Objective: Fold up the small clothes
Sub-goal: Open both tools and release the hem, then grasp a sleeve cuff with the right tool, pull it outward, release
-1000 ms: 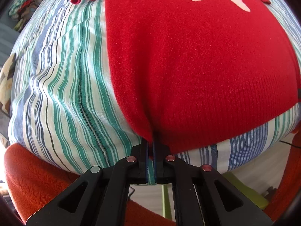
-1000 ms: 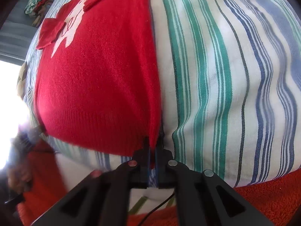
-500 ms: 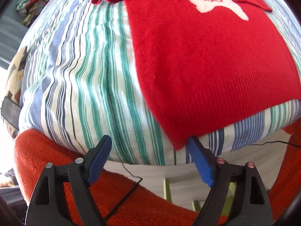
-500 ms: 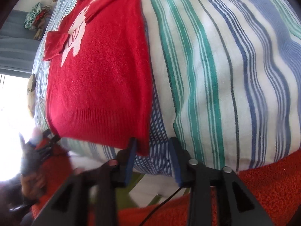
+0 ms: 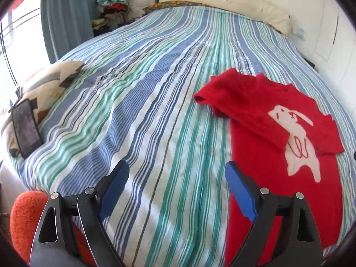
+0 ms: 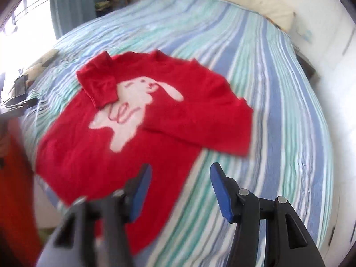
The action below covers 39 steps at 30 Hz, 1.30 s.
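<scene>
Red sweater (image 5: pixel 278 146) with the white bunny on the front is lying flat on the striped bed (image 5: pixel 155 89), front up, so here's where I'm at. Going left to right: my left hand-held gripper (image 5: pixel 178 191) is over bare bedspread, jaws opening wide with nothing between them, and the sweater sits at about 3 o'clock from it. Both sleeves look already folded in across the chest, one over the bunny's edge. My right hand-held gripper (image 6: pixel 180 191) is opening too, also empty, with the hem area under its left finger and the body stretching off toward 10 o'clock. That view is blurry, so I can't vouch for how neat the edges are. My guess: sleeves done, bottom-to-collar fold not yet done.
</scene>
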### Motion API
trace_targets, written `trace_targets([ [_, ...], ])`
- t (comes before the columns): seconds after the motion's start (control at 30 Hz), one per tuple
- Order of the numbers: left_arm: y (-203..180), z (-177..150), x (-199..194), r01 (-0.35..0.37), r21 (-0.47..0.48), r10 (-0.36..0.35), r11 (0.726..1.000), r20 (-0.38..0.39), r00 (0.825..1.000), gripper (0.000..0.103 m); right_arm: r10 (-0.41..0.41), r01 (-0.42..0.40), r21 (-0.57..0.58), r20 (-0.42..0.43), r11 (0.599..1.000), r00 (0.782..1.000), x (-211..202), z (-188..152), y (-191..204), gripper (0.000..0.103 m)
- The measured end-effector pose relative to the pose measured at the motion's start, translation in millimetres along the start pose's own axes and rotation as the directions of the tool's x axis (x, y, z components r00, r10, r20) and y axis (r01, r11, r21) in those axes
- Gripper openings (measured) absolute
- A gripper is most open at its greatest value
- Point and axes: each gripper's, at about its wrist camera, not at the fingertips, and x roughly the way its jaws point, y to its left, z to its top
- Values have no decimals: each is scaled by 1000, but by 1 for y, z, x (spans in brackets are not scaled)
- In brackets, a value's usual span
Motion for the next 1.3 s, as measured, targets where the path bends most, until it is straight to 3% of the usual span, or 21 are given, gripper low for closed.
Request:
trace_targets([
  [0.07, 4, -10, 7, -37, 41, 39, 998, -50, 998, 86, 50, -49, -83, 11, 995, 999, 41, 30, 29, 55],
  [0.13, 4, -15, 4, -56, 55, 59, 997, -39, 998, 85, 58, -62, -145, -31, 987, 998, 82, 45, 55, 54],
  [0.27, 6, -18, -1, -73, 54, 74, 996, -20, 997, 85, -18, 2, -180, -92, 984, 996, 154, 51, 73, 53],
  [0.3, 6, -18, 0, -74, 54, 75, 996, -25, 997, 85, -15, 1, -151, -95, 989, 995, 164, 51, 68, 38],
  [0.33, 6, -18, 2, -71, 55, 73, 996, -30, 997, 85, -10, 2, -101, -78, 995, 997, 165, 51, 59, 14],
  [0.37, 6, -18, 2, -68, 55, 70, 996, -33, 997, 85, -2, 0, -37, -59, 999, 998, 160, 52, 46, 7],
  [0.43, 6, -19, 3, -66, 54, 69, 996, -38, 997, 85, 9, -9, 92, 6, 996, 1000, 135, 48, 11, 7],
  [0.53, 6, -19, 6, -64, 43, 66, 997, -46, 997, 85, -68, 43, 247, 92, 968, 993, 86, 29, -56, 7],
  [0.63, 3, -20, 10, -54, 31, 56, 998, -66, 996, 85, -197, 117, 469, 123, 875, 973, 41, -20, -146, 7],
  [0.77, -5, -25, 15, -79, 62, 84, 995, -79, 993, 85, -286, 165, 750, 33, 641, 958, 21, -121, -252, 7],
  [0.83, -9, -28, 16, -95, 79, 101, 992, -80, 992, 85, -267, 127, 838, 23, 530, 963, 21, -171, -280, 7],
  [0.9, -11, -31, 17, -110, 96, 118, 989, -82, 990, 85, -213, 36, 902, 63, 429, 975, 26, -210, -295, 7],
  [0.97, -12, -32, 17, -126, 107, 135, 986, -79, 988, 85, -171, -61, 933, 129, 355, 977, 32, -236, -299, 7],
  [1.07, -10, -33, 18, -135, 101, 144, 986, -82, 986, 85, -142, -172, 942, 220, 290, 965, 35, -248, -303, 11],
  [1.13, -7, -33, 18, -138, 92, 146, 986, -88, 985, 85, -118, -223, 942, 258, 250, 959, 38, -252, -306, 20],
  [1.2, -5, -34, 20, -141, 83, 149, 986, -96, 984, 85, -105, -262, 940, 290, 219, 951, 39, -258, -307, 21],
  [1.23, -4, -34, 21, -144, 80, 151, 986, -101, 983, 85, -102, -259, 940, 286, 222, 953, 39, -258, -308, 17],
  [1.3, -3, -35, 23, -149, 78, 157, 986, -110, 981, 85, -111, -183, 944, 220, 274, 969, 39, -249, -305, 4],
])
